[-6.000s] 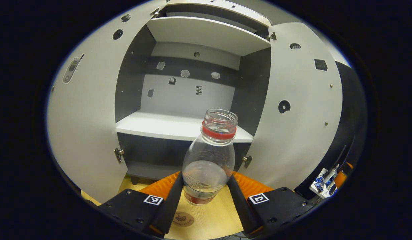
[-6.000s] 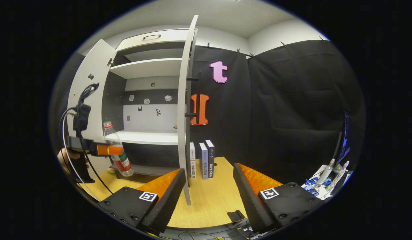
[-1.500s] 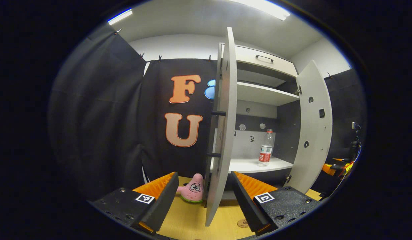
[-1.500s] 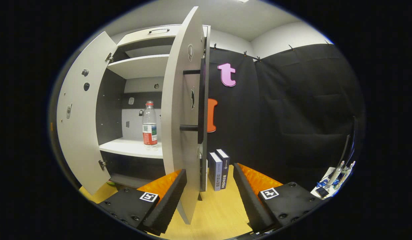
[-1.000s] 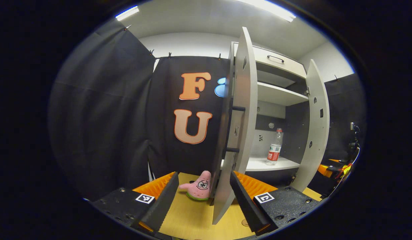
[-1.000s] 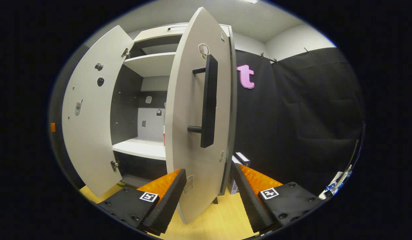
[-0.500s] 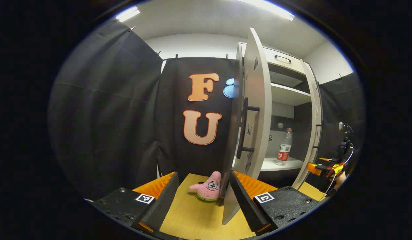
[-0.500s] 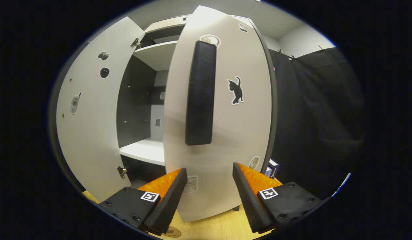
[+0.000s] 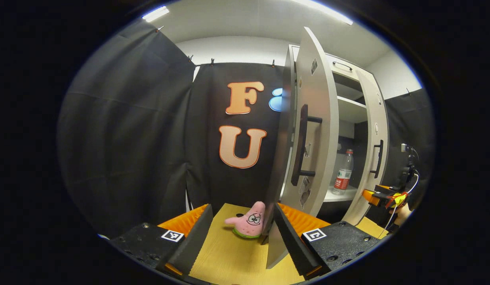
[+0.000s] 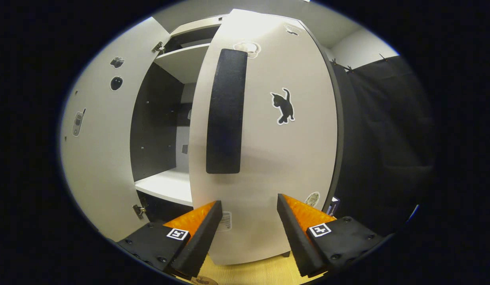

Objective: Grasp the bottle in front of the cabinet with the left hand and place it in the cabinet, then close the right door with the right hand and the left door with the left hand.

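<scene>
A pale grey cabinet stands on a yellow wooden table inside a booth with black cloth walls. It serves as the landmark here.

In the left gripper view, the clear plastic bottle with a red label stands upright on the white lower shelf inside the cabinet, seen through the gap between the two doors. The left door is swung partly out from the cabinet, its black bar handle facing the camera. The right door is nearly closed against the cabinet front, and its handle shows as a thin black bar. A pink star-shaped plush toy lies on the table just beside the cabinet's left side, behind the left door's bottom edge.

The left gripper hovers low in front of the cabinet with its jaws spread wide and nothing between them; the left door's lower edge sits close to its right finger. Whether they touch cannot be told.

At the far side of the cabinet, in the same view, the right gripper shows as an orange and black shape near the right door.

In the right gripper view, the right door looms close, with a black cat sticker and its broad black handle. The right gripper is released, jaws apart and empty, with the door's lower face directly ahead of them.
</scene>
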Available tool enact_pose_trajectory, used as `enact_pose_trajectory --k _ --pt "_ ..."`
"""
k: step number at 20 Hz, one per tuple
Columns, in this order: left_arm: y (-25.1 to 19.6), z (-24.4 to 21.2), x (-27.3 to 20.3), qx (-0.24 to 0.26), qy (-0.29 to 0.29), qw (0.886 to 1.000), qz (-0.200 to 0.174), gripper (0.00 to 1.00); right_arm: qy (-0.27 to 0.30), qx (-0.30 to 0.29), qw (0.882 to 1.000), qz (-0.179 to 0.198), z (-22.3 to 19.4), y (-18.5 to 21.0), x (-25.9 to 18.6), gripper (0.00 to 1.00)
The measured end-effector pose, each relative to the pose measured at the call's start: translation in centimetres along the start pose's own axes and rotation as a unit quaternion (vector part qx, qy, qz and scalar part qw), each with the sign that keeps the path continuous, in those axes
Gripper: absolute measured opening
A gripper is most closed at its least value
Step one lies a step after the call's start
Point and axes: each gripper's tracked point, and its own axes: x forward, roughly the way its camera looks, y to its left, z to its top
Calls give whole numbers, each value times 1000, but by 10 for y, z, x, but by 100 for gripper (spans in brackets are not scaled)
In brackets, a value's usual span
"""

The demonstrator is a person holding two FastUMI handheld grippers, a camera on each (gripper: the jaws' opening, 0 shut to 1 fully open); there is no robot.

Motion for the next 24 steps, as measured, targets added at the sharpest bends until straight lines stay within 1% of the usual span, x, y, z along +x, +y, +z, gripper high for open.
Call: enact_pose_trajectory --k 3,4,5,6,7,9,10,11,12,14,18,19,20,22,23,24 --pt "-5 -6 8 -6 6 1000 -7 94 0 4 1000 -2 0 1 6 87" --pt "-6 -8 11 -9 7 1000 -10 94 1 5 1000 -3 0 2 7 94" --pt "-7 -10 12 -11 9 1000 -12 96 0 6 1000 -5 0 2 8 94" --pt "-8 -11 14 -12 10 1000 -14 96 1 7 1000 -6 1 2 8 94" --pt "-10 -12 16 -12 11 1000 -15 94 2 7 1000 -8 1 2 8 94" --pt "-12 -15 20 -9 14 1000 -19 94 3 4 1000 -11 1 3 8 94" --pt "-14 -16 22 -8 15 1000 -22 92 5 3 1000 -13 2 2 8 94" --pt "-17 -18 23 -8 16 1000 -25 94 8 3 1000 -14 2 2 7 94" --pt "-20 -18 25 -9 17 999 -29 91 11 5 1000 -15 3 1 6 94" --pt "-26 -20 28 -13 18 999 -37 96 6 11 1000 -18 9 -1 0 96" --pt "-38 -22 31 -21 19 998 -52 96 9 4 1000 -29 16 -18 -30 96" --pt "-41 -24 31 -23 20 998 -56 94 9 0 999 -34 19 -23 -40 96" --pt "-44 -25 31 -24 22 998 -61 94 6 -4 999 -39 22 -28 -50 96" --pt "-45 -25 32 -20 22 998 -59 94 0 -13 999 -51 28 -38 -70 96" --pt "-45 -25 31 -18 21 998 -58 97 -2 -17 998 -56 31 -42 -80 96" --pt "-45 -27 31 -20 24 998 -60 97 -6 -21 998 -61 34 -45 -90 96"
